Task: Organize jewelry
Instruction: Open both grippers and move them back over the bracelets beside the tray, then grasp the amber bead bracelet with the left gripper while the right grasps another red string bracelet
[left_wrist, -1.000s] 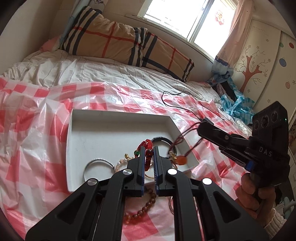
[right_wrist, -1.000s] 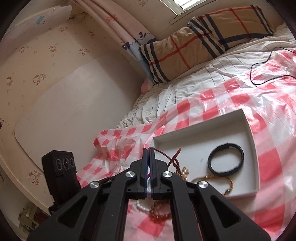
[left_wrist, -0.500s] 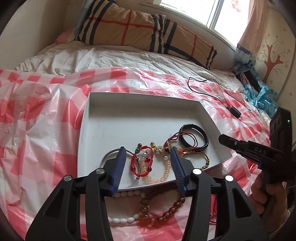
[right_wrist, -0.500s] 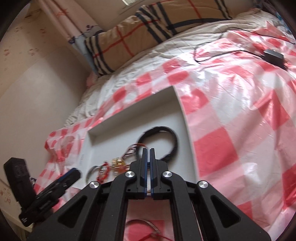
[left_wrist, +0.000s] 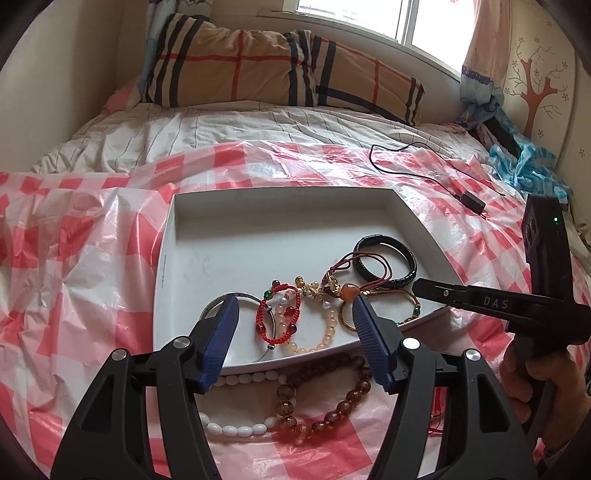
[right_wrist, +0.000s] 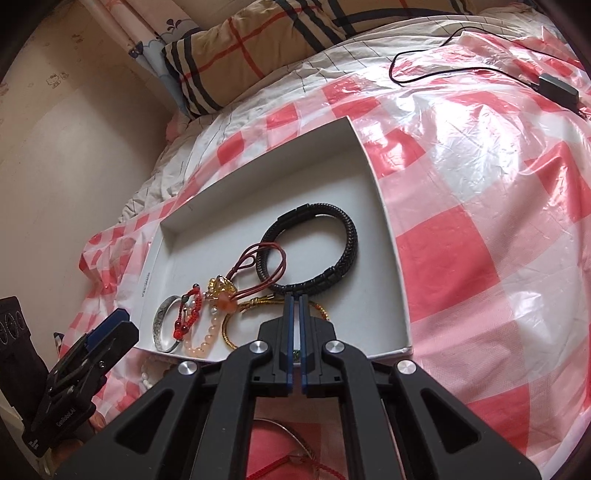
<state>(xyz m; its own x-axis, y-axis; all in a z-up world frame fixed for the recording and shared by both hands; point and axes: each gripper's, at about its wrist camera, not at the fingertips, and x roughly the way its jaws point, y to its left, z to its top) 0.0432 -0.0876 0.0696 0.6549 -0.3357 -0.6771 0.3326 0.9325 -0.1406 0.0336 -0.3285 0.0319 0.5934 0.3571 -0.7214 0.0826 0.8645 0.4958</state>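
Observation:
My left gripper (left_wrist: 295, 317) hangs over the near edge of the white tray (left_wrist: 166, 258), its jaws opening with nothing gripped. Below it in the tray lie a red braided bracelet (left_wrist: 273, 321), a pale bead bracelet (left_wrist: 327, 332) and a silver bangle (left_wrist: 221, 298). Further right are a dark red cord with an orange pendant (left_wrist: 349, 290), a gold bracelet (left_wrist: 391, 297) and a black braided bracelet (right_wrist: 332, 240). My right gripper (right_wrist: 295, 300) is shut and empty above the tray's (right_wrist: 391, 258) near edge, by the gold bracelet (right_wrist: 236, 332). It also shows at the right (left_wrist: 424, 286).
On the red-checked plastic sheet (left_wrist: 74, 280) in front of the tray lie a white bead bracelet (left_wrist: 236, 429) and a brown bead bracelet (left_wrist: 325, 400). A thin bangle and red string (right_wrist: 291, 443) lie under my right gripper. A black cable with adapter (left_wrist: 472, 201) and a plaid pillow (left_wrist: 258, 66) are behind.
My left gripper opened and let the red bracelet down into the tray. The dark red cord that hung from my right gripper now lies in the tray. Both grippers came lower.

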